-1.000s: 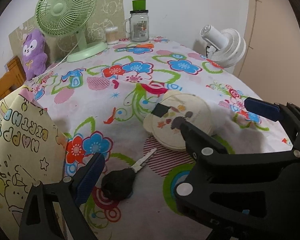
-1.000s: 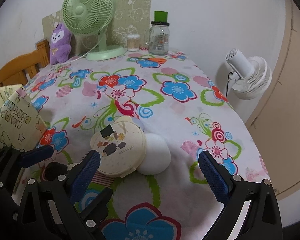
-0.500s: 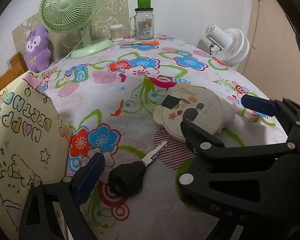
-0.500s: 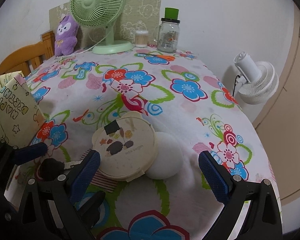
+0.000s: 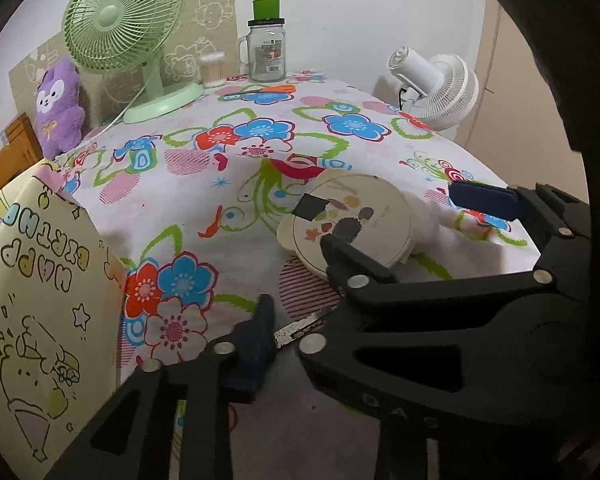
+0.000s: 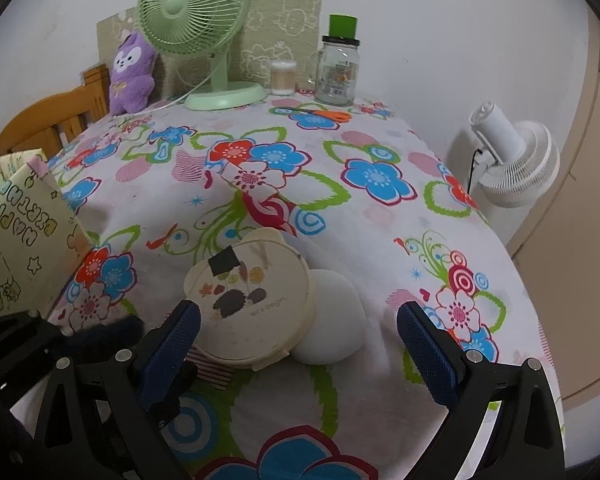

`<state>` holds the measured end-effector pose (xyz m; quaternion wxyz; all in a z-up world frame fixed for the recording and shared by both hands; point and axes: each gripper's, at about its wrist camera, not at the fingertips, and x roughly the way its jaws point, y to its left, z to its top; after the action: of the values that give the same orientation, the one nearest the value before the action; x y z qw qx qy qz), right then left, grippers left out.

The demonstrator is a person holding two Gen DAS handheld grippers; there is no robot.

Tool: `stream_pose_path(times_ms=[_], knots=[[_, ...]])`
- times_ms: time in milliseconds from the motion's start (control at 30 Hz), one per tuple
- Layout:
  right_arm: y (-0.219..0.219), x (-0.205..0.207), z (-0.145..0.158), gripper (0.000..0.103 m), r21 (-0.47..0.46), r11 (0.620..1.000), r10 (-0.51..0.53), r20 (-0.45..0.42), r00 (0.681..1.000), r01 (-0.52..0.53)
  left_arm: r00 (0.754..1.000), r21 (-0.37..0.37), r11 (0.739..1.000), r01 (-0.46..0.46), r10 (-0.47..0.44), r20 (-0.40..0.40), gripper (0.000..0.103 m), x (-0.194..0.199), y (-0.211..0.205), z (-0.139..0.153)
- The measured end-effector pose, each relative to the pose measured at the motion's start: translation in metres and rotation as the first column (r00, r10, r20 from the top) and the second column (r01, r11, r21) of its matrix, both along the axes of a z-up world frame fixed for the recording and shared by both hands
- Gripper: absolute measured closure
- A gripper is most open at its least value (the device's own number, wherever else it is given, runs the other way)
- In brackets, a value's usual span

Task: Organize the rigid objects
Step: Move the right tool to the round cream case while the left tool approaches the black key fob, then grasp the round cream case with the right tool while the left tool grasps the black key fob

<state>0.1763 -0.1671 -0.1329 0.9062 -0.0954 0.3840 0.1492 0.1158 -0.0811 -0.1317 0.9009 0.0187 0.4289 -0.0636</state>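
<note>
Only the left wrist view shows the silver blade of the black-headed key (image 5: 300,326), poking out between the left gripper (image 5: 296,328) and the right gripper's linkage; the right wrist view hides it. Half a second ago the left jaws stood wide beside the key; they have just closed, clenched on its head. The right gripper (image 6: 296,344) gapes empty around the round cream tin (image 6: 252,300) on the flowered tablecloth (image 6: 340,208).

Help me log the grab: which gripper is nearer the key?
Left. The left gripper has just closed around the key, only its blade showing. The right gripper is open, straddling the round compact beside it.
</note>
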Motion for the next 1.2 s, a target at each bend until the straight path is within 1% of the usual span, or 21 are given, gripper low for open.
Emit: stream_pose_path(times_ms=[33,67,100,133,200,267,300,333,367,400,433,533,667,800,867,900,933,967,1000,1200], knots=[[0.001,-0.001,0.001,0.003,-0.004,1.0,0.002,0.004,1.0,-0.002,1.0,-0.003,1.0,-0.004,0.004,-0.004,0.08,0.0,0.001,0.001],[0.002,-0.001,0.001,0.003,-0.009,1.0,0.003,0.005,1.0,-0.003,1.0,-0.006,1.0,-0.007,0.007,-0.008,0.081,-0.001,0.003,0.001],[0.004,-0.001,0.002,0.003,-0.014,1.0,0.005,0.008,1.0,-0.005,1.0,-0.003,1.0,-0.014,0.014,-0.011,0.086,-0.002,0.004,0.002],[0.005,-0.002,0.003,0.003,-0.018,1.0,0.008,0.01,1.0,-0.008,1.0,-0.003,1.0,-0.022,0.022,-0.012,0.086,-0.002,0.006,0.002],[0.009,-0.003,0.004,0.003,-0.025,1.0,0.015,0.015,1.0,-0.014,0.999,0.006,0.999,-0.037,0.037,-0.011,0.082,-0.005,0.008,0.002],[0.012,-0.005,0.005,0.003,-0.033,0.999,0.02,0.02,1.0,-0.019,0.999,0.019,0.999,-0.043,0.043,-0.001,0.061,-0.011,0.01,0.002],[0.013,-0.006,0.006,0.003,-0.035,0.999,0.022,0.024,0.999,-0.021,0.999,0.03,0.998,-0.05,0.05,0.013,0.046,-0.015,0.012,0.003],[0.014,-0.008,0.007,0.003,-0.038,0.999,0.024,0.028,0.999,-0.023,0.998,0.041,0.998,-0.054,0.053,0.028,0.038,-0.018,0.012,0.004],[0.015,-0.01,0.007,0.003,-0.04,0.999,0.026,0.03,0.999,-0.024,0.997,0.062,0.997,-0.053,0.05,0.054,0.036,-0.023,0.012,0.006],[0.016,-0.012,0.006,0.003,-0.042,0.999,0.028,0.03,0.999,-0.026,0.996,0.077,0.996,-0.052,0.047,0.072,0.031,-0.026,0.012,0.007],[0.017,-0.014,0.006,0.003,-0.044,0.999,0.031,0.028,0.999,-0.029,0.995,0.084,0.995,-0.053,0.045,0.085,0.03,-0.028,0.012,0.009],[0.018,-0.017,0.005,0.003,-0.037,0.999,0.03,0.019,0.999,-0.029,0.997,0.069,0.996,-0.054,0.05,0.064,0.029,-0.028,0.015,0.007],[0.019,-0.02,0.004,0.003,-0.048,0.998,0.036,0.021,0.999,-0.035,0.998,0.049,0.996,-0.069,0.069,0.001,0.029,-0.024,0.017,-0.001],[0.017,-0.022,0.004,0.003,-0.053,0.998,0.028,0.018,0.999,-0.027,0.995,0.007,0.996,-0.093,0.093,-0.02,0.029,-0.027,0.02,-0.002],[0.016,-0.022,0.003,0.003,-0.054,0.998,0.025,0.017,1.0,-0.024,0.995,0.012,0.996,-0.093,0.093,-0.021,0.03,-0.028,0.019,-0.002],[0.016,-0.022,0.003,0.003,-0.057,0.998,0.023,0.017,1.0,-0.022,0.996,0.009,0.996,-0.089,0.089,-0.022,0.036,-0.028,0.018,-0.001],[0.016,-0.021,0.003,0.003,-0.059,0.998,0.021,0.016,1.0,-0.02,0.996,0.009,0.996,-0.086,0.087,-0.018,0.048,-0.029,0.017,0.0],[0.015,-0.021,0.003,0.003,-0.058,0.998,0.02,0.015,1.0,-0.019,0.996,0.005,0.997,-0.082,0.082,-0.016,0.056,-0.029,0.017,0.001],[0.015,-0.021,0.003,0.003,-0.058,0.998,0.018,0.013,1.0,-0.017,0.997,0.0,0.997,-0.079,0.079,-0.015,0.071,-0.029,0.017,0.002],[0.016,-0.017,0.005,0.003,-0.063,0.998,0.018,0.018,1.0,-0.017,0.996,0.004,0.996,-0.084,0.084,-0.025,0.071,-0.021,0.017,0.003]])
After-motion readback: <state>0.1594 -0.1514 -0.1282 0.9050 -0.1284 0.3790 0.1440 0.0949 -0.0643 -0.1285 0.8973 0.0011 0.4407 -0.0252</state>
